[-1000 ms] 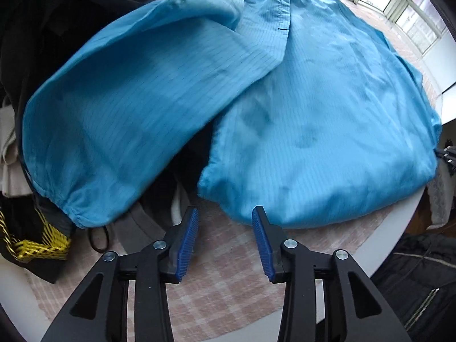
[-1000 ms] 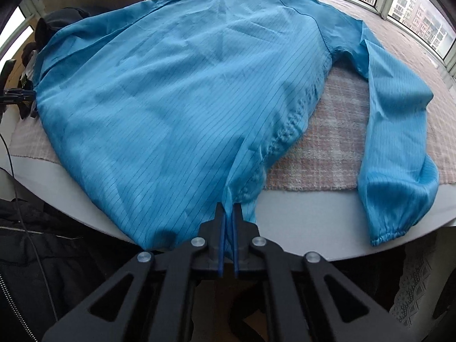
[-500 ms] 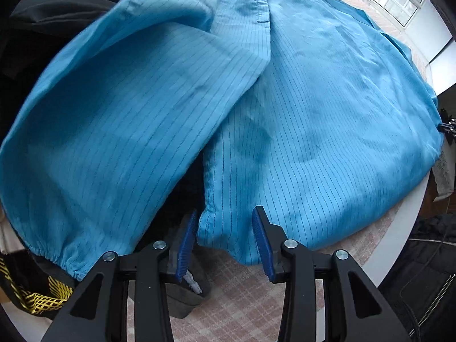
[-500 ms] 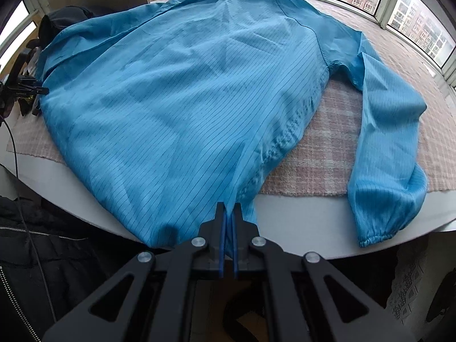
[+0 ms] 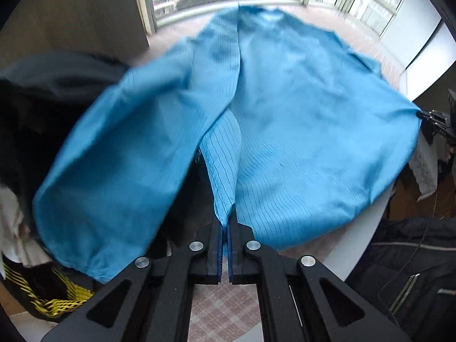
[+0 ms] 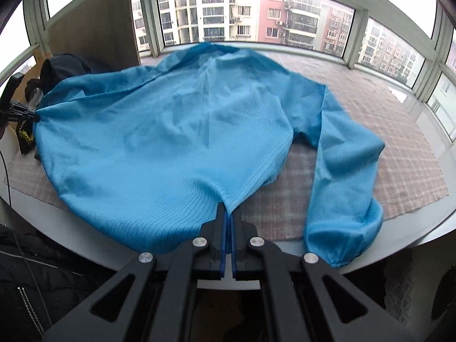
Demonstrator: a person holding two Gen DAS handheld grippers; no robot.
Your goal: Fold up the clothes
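Both grippers are closed on the hem corners of the blue jacket (image 6: 176, 142): left gripper (image 5: 227, 228), right gripper (image 6: 228, 222). The jacket stretches from them toward the top of each frame, collar farthest.

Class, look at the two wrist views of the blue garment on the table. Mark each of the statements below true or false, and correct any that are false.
1. The left gripper is shut on a corner of the blue jacket. True.
2. The right gripper is open and clear of the cloth. False: it is shut on the jacket's hem.
3. In the right wrist view, one sleeve hangs over the table's near edge. True.
4. The jacket lies on a bare wooden tabletop. False: a pink checked cloth lies under it on the white table.
5. The jacket is red. False: it is blue with thin dark stripes.
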